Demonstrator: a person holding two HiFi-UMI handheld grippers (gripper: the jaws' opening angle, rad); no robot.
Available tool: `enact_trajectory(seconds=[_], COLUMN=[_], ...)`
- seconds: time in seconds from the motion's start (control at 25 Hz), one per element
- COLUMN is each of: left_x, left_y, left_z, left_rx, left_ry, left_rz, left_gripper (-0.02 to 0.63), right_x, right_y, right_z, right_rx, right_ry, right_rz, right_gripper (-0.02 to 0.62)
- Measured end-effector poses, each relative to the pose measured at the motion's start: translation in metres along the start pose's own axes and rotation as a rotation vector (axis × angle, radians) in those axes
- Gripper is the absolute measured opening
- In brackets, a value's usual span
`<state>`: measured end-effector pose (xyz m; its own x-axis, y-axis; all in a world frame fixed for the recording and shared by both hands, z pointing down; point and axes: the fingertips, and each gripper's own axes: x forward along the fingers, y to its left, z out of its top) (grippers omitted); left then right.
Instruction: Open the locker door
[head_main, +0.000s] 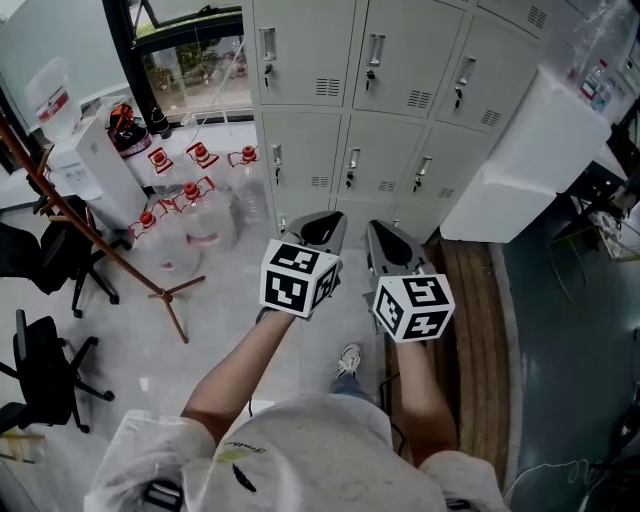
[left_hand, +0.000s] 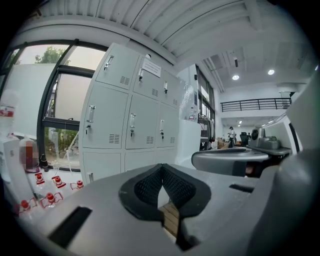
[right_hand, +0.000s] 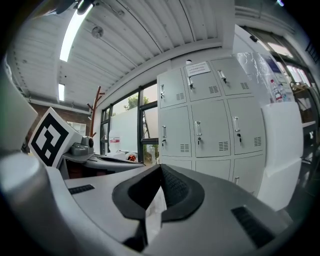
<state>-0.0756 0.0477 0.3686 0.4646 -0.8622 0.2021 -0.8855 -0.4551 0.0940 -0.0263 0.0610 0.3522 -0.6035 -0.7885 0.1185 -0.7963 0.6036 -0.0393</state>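
Observation:
A bank of pale grey lockers (head_main: 400, 90) stands ahead, every door closed, each with a small metal handle and lock such as the middle one (head_main: 352, 166). The same lockers (left_hand: 130, 125) appear in the left gripper view and the lockers (right_hand: 210, 125) in the right gripper view, some way off. My left gripper (head_main: 322, 230) and right gripper (head_main: 386, 238) are held side by side at about waist height, short of the lockers and touching nothing. Both are shut with nothing between the dark ribbed pads (left_hand: 175, 185) and pads (right_hand: 175, 187).
Several clear water jugs with red caps (head_main: 190, 205) sit on the floor at the left by a window. A brown coat stand (head_main: 120, 262) and black office chairs (head_main: 45, 365) are further left. A large white box (head_main: 540, 160) stands against the lockers at the right.

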Motion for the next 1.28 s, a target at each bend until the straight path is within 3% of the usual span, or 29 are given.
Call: enact_trajectory(seconds=[0.72,1.28], left_x=[0.144,0.205], left_y=[0.042,0.044], left_z=[0.033,0.052], left_rx=[-0.006,-0.003], left_ry=[0.025,0.018], left_rz=[0.092,0.18], left_gripper=[0.006,0.006], right_x=[0.112,0.136], right_y=[-0.119,-0.179], right_z=[0.013,0.027], right_rx=[0.069,0.148], right_ry=[-0.005,-0.038], right_rz=[0.13,0.23], right_gripper=[-0.002,-0.002])
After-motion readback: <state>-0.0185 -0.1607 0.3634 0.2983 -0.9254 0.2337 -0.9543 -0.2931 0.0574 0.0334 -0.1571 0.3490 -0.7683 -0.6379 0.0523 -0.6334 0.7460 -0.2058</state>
